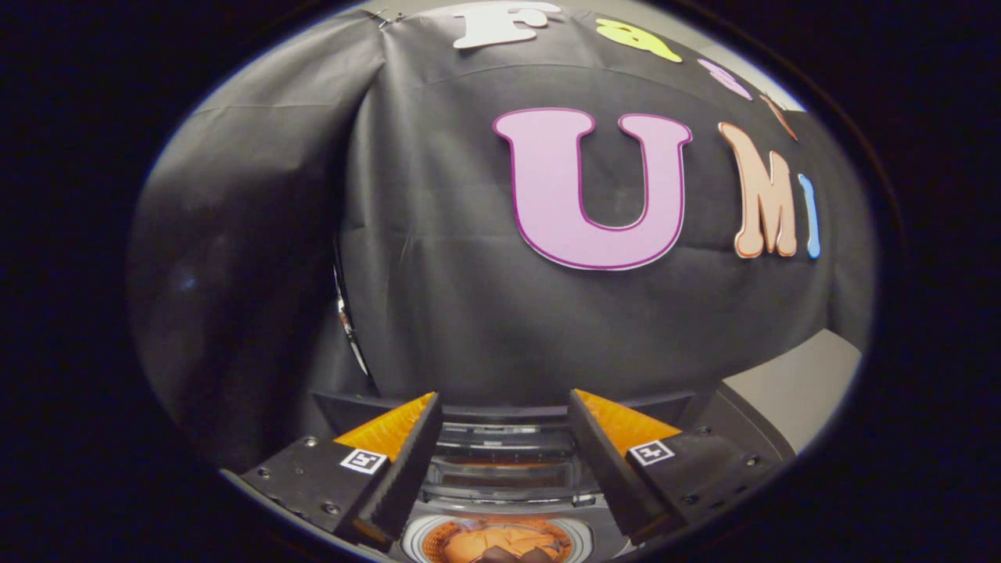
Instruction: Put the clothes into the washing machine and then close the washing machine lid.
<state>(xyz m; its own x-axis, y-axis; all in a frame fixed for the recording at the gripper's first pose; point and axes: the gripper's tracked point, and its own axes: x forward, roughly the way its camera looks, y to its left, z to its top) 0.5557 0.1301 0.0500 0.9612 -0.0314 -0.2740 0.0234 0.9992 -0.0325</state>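
My gripper (504, 438) stands open, its two fingers spread wide with nothing held between them. Below and between the fingers lies the washing machine (508, 469), seen from above, with its dark top panel running across behind the fingertips. Its round drum opening (500, 539) sits just under the fingers. Orange clothes (500, 541) lie inside the drum, with a dark piece at their near edge. The lid's position cannot be told from here.
The booth's black cloth wall (469, 274) hangs close behind the machine. A shiny curved metal strip (348, 320) shows at the cloth's left fold. A pale wall (790, 391) shows beyond the machine's right corner.
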